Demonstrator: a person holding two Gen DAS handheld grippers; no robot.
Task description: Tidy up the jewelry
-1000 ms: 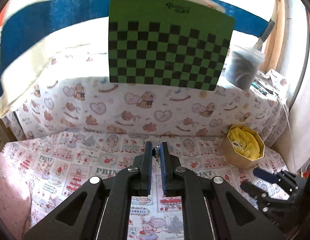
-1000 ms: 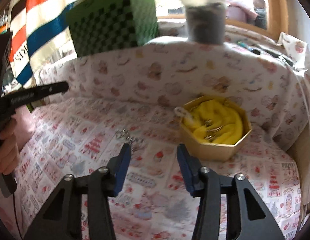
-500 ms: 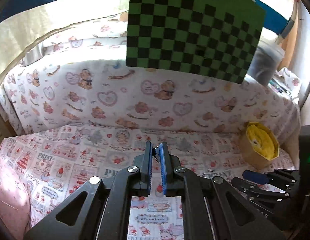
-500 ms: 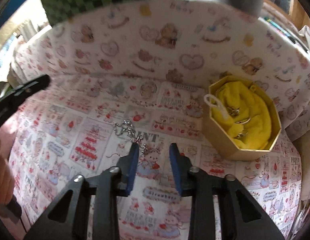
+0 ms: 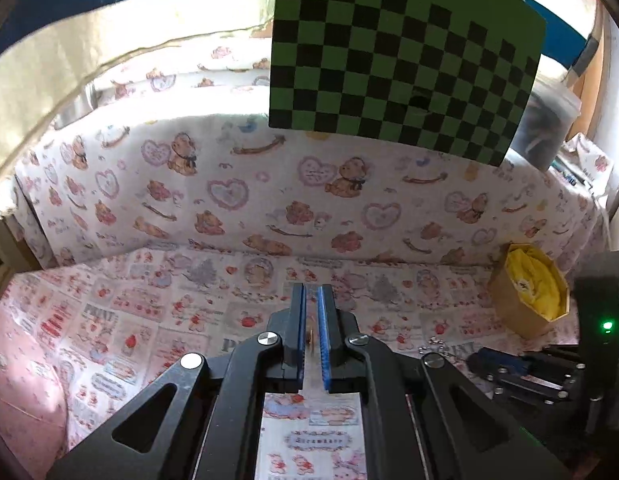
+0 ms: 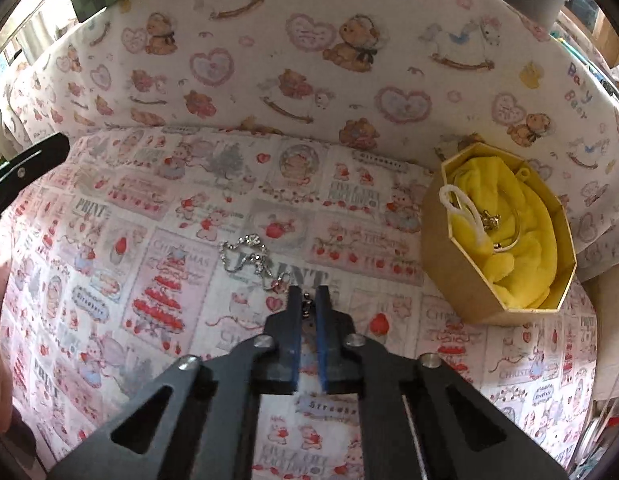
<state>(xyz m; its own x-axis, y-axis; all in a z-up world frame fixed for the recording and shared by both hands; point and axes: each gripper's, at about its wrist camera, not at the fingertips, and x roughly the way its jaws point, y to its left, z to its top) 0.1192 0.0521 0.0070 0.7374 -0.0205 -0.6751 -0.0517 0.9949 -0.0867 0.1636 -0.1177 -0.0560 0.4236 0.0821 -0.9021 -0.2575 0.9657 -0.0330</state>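
A: What has the right gripper (image 6: 308, 296) got?

B: Its jaws are drawn in narrow on one end of the silver chain (image 6: 251, 258); the rest lies on the printed cloth (image 6: 109, 240), trailing off toward ten o'clock from the tips.

A: And the box?

B: The gold octagonal box (image 6: 461, 280) sits at about two o'clock from those tips, well apart; yellow fabric (image 6: 525, 248) lines it, with small jewellery pieces on top.

A: The left gripper (image 5: 311, 300)?

B: Pinched nearly closed; a small brownish thing sits between the pads, too blurred to name; the box (image 5: 513, 304) lies toward three o'clock.
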